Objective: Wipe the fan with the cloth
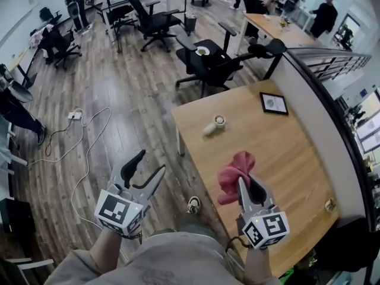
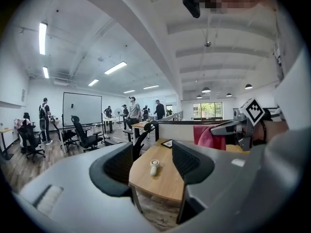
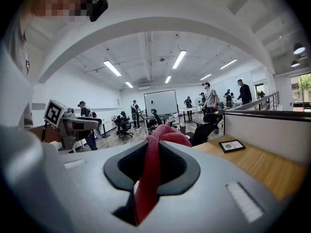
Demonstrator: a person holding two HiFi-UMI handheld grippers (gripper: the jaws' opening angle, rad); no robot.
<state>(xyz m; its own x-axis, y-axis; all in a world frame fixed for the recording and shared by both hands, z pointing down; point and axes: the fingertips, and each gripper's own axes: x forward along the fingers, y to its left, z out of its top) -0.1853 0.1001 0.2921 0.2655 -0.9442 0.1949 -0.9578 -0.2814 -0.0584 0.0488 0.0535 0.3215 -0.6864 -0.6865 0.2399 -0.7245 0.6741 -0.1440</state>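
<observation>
R tool [image 1: 248,186] pinches cloth [image 1: 233,174]; L tool [image 1: 150,162] jaws apart; fan [image 1: 214,124] on desk [image 1: 279,153].

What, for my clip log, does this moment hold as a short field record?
left tongs: open, empty, over the floor beside the table
right tongs: shut on the crumpled red cloth, above the table
small white handheld fan: lying on the light wooden table, apart from both tongs
black-framed picture: flat near the table's far edge
wiping: not yet begun
</observation>
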